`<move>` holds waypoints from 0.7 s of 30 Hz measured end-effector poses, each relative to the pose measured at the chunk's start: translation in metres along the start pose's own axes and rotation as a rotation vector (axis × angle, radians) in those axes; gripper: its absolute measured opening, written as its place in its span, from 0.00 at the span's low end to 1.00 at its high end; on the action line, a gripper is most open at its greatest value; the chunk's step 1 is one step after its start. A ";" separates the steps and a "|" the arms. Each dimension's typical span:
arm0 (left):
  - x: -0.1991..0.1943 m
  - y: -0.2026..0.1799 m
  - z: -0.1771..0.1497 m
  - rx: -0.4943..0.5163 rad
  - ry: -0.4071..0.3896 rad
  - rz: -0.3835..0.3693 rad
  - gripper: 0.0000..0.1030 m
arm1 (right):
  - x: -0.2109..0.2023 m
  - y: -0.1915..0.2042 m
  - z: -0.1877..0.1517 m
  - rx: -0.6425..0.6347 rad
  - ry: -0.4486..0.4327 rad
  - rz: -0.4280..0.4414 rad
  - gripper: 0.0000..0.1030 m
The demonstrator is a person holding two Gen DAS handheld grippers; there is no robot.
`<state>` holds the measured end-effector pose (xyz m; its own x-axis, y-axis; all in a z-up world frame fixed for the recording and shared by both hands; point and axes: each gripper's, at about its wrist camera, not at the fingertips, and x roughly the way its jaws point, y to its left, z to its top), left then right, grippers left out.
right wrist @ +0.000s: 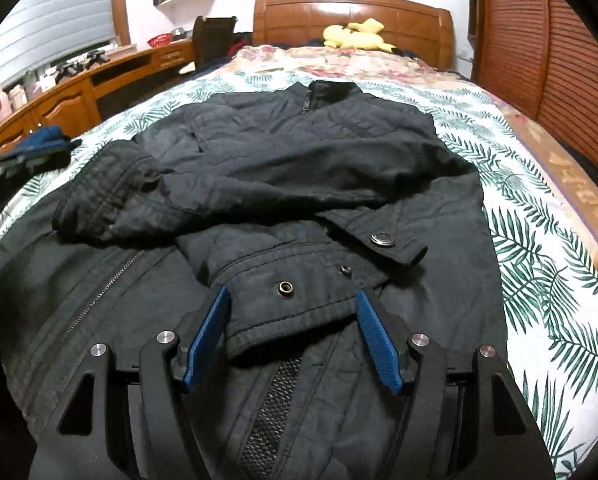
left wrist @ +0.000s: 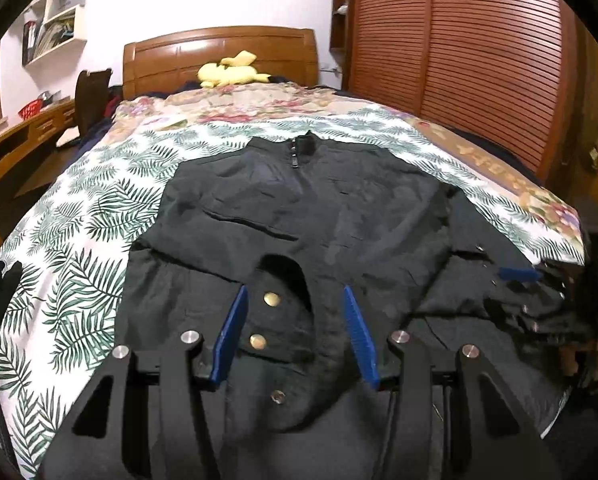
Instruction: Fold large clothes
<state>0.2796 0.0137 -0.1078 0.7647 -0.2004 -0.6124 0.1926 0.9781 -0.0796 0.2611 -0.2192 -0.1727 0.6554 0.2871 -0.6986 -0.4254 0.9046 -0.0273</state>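
A black jacket (left wrist: 299,200) lies front up on the bed (left wrist: 79,220), collar toward the headboard. My left gripper (left wrist: 295,290) has a flap with brass snaps (left wrist: 267,320) filling the gap between its blue pads, jaws half closed on it. In the right wrist view the jacket (right wrist: 299,152) has one sleeve (right wrist: 111,196) folded across its body. My right gripper (right wrist: 292,291) holds a snap-studded edge (right wrist: 287,308), which touches both pads and sits raised over the mesh lining (right wrist: 275,400). Each gripper shows blurred at the edge of the other view: the right gripper (left wrist: 517,274) and the left gripper (right wrist: 39,148).
The palm-leaf sheet (right wrist: 539,240) covers the bed around the jacket. A yellow plush toy (left wrist: 231,72) sits by the wooden headboard (left wrist: 219,56). A wooden desk (right wrist: 79,88) runs along the left, and a louvred wardrobe (left wrist: 479,60) stands on the right.
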 end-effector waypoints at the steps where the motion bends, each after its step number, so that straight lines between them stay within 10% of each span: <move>1: 0.003 0.002 0.002 -0.010 0.008 -0.005 0.47 | 0.000 0.001 0.000 -0.007 -0.001 -0.008 0.65; 9: 0.047 0.000 0.011 -0.079 0.145 -0.058 0.39 | -0.006 0.008 0.000 -0.040 -0.014 -0.019 0.65; 13: 0.063 -0.003 0.012 -0.085 0.192 -0.056 0.06 | -0.010 0.006 -0.001 -0.025 -0.018 0.003 0.65; 21: 0.005 -0.035 0.002 0.034 0.080 -0.034 0.00 | -0.023 -0.005 -0.004 0.003 -0.033 0.013 0.65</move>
<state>0.2776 -0.0219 -0.1066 0.7059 -0.2271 -0.6709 0.2394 0.9680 -0.0758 0.2452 -0.2321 -0.1593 0.6702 0.3096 -0.6746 -0.4326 0.9015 -0.0160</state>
